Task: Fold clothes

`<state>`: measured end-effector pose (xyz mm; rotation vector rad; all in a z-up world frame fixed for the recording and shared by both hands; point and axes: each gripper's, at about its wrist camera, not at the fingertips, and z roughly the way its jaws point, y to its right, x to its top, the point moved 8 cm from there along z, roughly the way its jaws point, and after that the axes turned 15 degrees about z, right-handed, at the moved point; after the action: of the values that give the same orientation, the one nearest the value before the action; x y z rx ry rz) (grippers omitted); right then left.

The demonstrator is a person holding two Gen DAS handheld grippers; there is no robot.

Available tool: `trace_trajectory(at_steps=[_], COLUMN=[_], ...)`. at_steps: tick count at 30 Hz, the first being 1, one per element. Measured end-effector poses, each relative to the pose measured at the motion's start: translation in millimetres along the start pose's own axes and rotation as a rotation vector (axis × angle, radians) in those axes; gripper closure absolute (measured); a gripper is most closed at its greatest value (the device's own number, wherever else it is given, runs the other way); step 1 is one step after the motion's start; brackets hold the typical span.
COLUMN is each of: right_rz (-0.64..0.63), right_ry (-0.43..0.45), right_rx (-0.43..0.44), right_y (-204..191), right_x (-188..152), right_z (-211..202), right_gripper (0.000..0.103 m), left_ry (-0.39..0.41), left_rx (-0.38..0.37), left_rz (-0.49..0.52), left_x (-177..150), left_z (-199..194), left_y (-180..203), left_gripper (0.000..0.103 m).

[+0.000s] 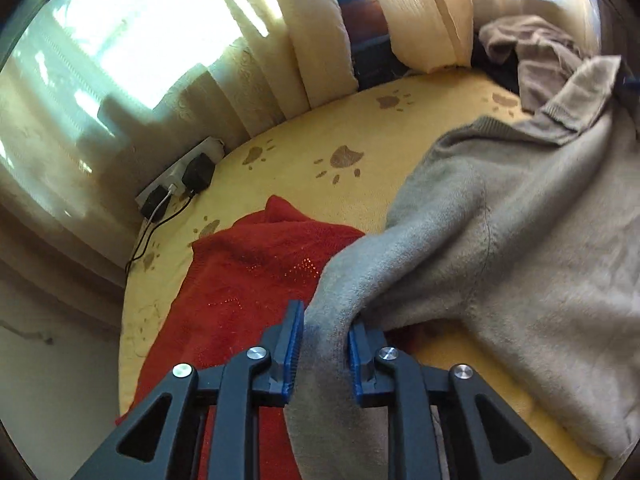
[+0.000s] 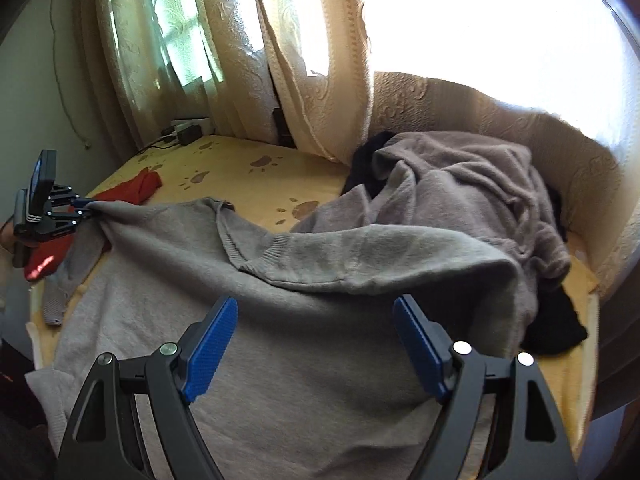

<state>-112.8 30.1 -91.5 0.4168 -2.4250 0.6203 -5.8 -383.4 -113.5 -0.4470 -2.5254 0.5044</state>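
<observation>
Grey sweater point(image 2: 304, 344) spread on the bed point(image 1: 288, 136), partly hiding the red garment point(image 1: 244, 276). Left claw point(image 1: 325, 344) apparently pinches its sleeve, contact unclear. Right claw point(image 2: 316, 344) spread above it; dark clothing point(image 2: 556, 324) beyond barely discernible.

Matt knit gray sweater point(image 2: 280, 360), fuzzy.

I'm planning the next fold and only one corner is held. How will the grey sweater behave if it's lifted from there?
Probably floppy: the grey sweater sags from the left gripper and drapes in soft folds. Its sleeve lies loose across the body, so it would likely slide or dangle. The thick knit suggests some weight, so it may drag over the yellow sheet.
</observation>
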Motion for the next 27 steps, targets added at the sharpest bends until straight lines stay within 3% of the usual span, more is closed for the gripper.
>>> trace_trajectory(at_steps=[3,8,11,14,16,20,24,27], right_rz=[0.068,0.152,0.164,0.139,0.137,0.073,0.000,-0.094], right_ry=[-0.096,-0.221,-0.206,-0.033,0.091,0.162,0.159,0.146], right_rx=[0.087,0.143,0.169,0.169,0.071,-0.155,-0.222,-0.213], right_y=[-6.2,-1.8,-5.9,-6.7,7.4,31.2,29.7,8.5], right_x=[-7.6,-12.8,13.8,67.7,100.4,121.3,109.8,100.7], right_z=[28.7,70.2,83.3,70.3,61.2,64.2,65.3,69.5], right_gripper=[0.020,0.020,0.020,0.020,0.020,0.020,0.020,0.019], left_ry=[0.039,0.085,0.082,0.072,0.067,0.088,0.113,0.166], left_rx=[-0.028,-0.059,-0.039,-0.046,-0.064,-0.094,-0.121,-0.076], left_rz=[-0.073,-0.141,-0.136,-0.152,-0.173,-0.254,-0.325,-0.341], left_x=[6.4,16.2,17.7,12.4,5.7,-11.9,-20.1,-13.2], left_z=[-8.5,-12.3,-8.9,-3.8,-1.6,-7.6,-14.9,-30.3], left_y=[-7.3,-15.0,-15.9,-15.3,-14.8,-25.5,-38.7,-47.3], left_gripper=[0.059,0.059,0.059,0.059,0.059,0.059,0.059,0.059])
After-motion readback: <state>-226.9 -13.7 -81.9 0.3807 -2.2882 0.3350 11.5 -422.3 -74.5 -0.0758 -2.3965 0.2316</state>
